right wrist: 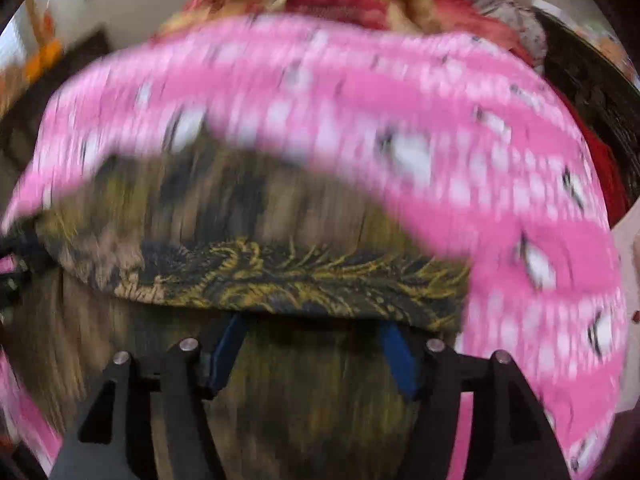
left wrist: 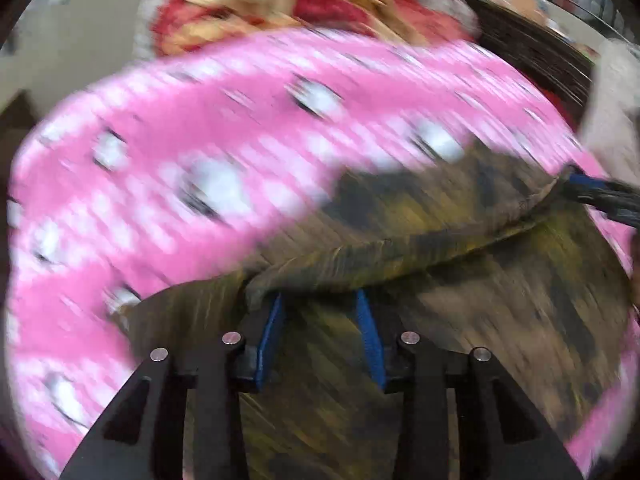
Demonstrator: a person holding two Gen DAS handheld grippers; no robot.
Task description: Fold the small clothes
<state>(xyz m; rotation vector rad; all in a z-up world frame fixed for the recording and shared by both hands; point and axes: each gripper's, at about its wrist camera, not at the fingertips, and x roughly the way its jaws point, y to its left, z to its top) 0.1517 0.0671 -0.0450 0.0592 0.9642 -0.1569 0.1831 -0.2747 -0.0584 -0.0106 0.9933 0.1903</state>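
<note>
A dark brown garment with a yellow pattern [left wrist: 420, 240] lies on a pink cloth with white spots [left wrist: 180, 152]. Its folded edge hangs over the blue fingertips of my left gripper [left wrist: 320, 300], whose tips are hidden under the cloth. In the right wrist view the same garment [right wrist: 260, 276] drapes over my right gripper [right wrist: 312, 320], tips hidden too. My right gripper also shows in the left wrist view [left wrist: 600, 196], at the garment's far right corner. Both frames are motion-blurred.
A red and yellow flowered cloth pile [left wrist: 288, 4] lies behind the pink cloth [right wrist: 460, 120]. A dark basket-like edge [left wrist: 532, 56] is at the back right. A pale wall is at the upper left.
</note>
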